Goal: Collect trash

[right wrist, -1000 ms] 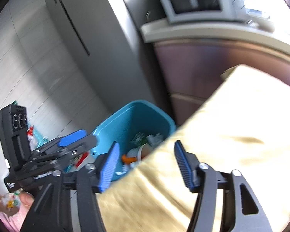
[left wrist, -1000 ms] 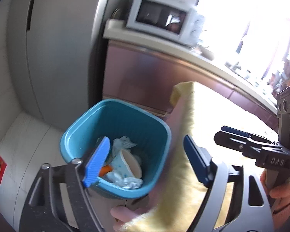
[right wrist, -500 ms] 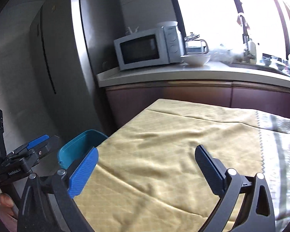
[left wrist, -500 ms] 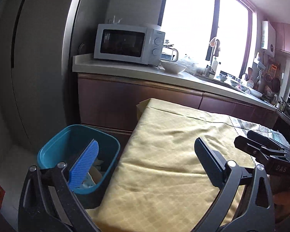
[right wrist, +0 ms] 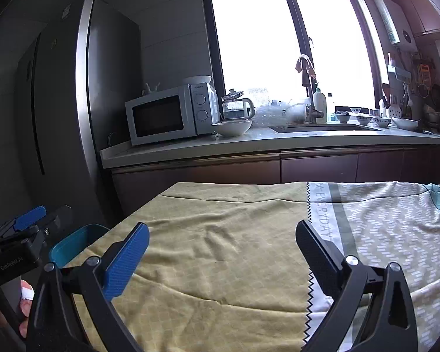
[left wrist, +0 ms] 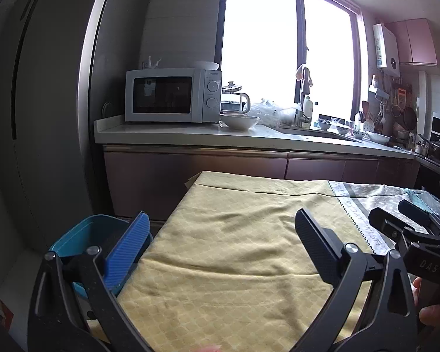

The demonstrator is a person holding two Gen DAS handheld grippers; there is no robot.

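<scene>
Here left hand-held gripper (left wrist: pixel 220 243) wide, empty; right hand-held gripper (right wrist: pixel 221 252) likewise; left view shows more bin (left wrist: pixel 82 234).

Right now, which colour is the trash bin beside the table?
Teal blue trash bin; the left wrist view shows it best.

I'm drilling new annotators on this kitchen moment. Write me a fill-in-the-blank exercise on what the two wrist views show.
1. The teal bin stands on the floor off the table's ____ edge.
2. Both tools, left tool and right tool, have ____ between their fingers.
3. On the counter, the white bowl sits right of the ____.
4. The yellow cloth covers the ____.

Missing words: left; nothing; microwave; table
</scene>
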